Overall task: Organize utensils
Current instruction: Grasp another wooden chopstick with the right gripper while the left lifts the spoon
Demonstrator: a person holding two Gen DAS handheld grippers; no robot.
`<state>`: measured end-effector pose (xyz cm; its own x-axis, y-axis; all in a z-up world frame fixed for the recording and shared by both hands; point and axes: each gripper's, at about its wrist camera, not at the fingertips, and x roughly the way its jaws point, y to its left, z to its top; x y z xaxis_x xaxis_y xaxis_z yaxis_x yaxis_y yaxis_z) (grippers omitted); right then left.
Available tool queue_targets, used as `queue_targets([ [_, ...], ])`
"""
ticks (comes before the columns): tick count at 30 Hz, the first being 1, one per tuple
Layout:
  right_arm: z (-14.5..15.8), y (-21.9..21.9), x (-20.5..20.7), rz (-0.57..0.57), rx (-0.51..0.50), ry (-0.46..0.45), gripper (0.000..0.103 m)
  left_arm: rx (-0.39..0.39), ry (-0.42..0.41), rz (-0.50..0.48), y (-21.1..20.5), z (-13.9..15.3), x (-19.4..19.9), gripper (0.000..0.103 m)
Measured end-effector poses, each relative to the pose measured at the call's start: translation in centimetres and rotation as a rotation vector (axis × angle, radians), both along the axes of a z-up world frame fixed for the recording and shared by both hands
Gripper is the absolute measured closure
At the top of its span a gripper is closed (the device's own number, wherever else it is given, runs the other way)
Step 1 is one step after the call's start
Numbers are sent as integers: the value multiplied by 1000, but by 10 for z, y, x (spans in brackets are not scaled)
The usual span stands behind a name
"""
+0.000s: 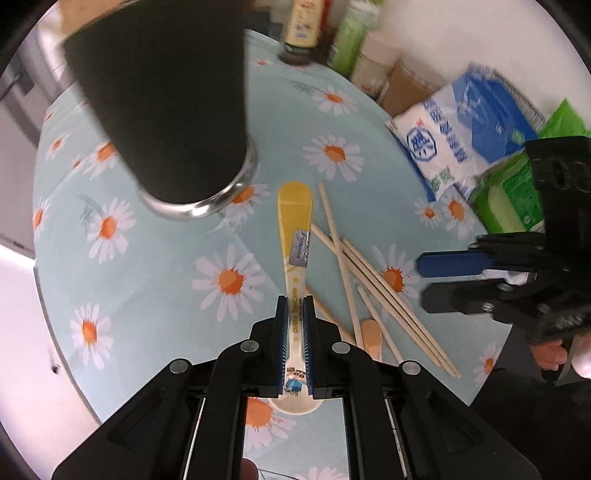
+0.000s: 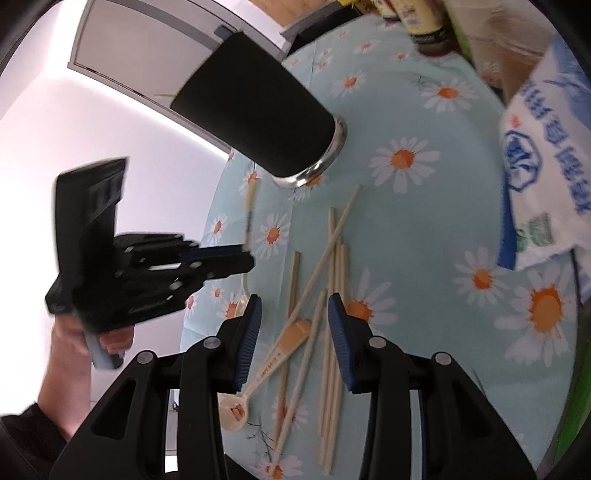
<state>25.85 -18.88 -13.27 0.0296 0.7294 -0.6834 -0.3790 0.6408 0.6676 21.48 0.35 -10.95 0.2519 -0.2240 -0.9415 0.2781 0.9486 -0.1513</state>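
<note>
Your left gripper (image 1: 295,314) is covering the spoon (image 1: 295,236) mid-handle | the black cup (image 1: 162,99) is running past the top edge | the bottle (image 1: 303,29) behind is blurring, label unreadable.

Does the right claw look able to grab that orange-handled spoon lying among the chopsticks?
Probably yes: the right claw is open right above the spoon, though chopsticks lie against it and may get caught too.

Black cup (image 1: 162,99), yellow-handled spoon (image 1: 295,236), pale-blue tablecloth (image 1: 155,288) patterned with orange-centred white daisies.
</note>
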Motion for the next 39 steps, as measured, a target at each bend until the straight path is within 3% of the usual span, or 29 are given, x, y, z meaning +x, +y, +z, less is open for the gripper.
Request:
queue_targets([
  [6,-13,32,20,2,-82,132,65,-115,-86,97,30,20,-24,96],
  [15,-34,55,39,-111,-247,269,80,-271,-219,167,66,34,-62,96],
  [20,-35,74,42,-150,-362,258,83,-348,-250,166,88,43,-81,96],
  [28,-34,102,37,-199,-531,212,95,-381,-293,112,110,66,-99,96],
  [32,-35,106,32,-241,-540,213,96,-377,-294,87,123,67,-99,96],
  [39,-24,94,19,-319,-472,218,97,-386,-283,39,133,70,-92,96],
])
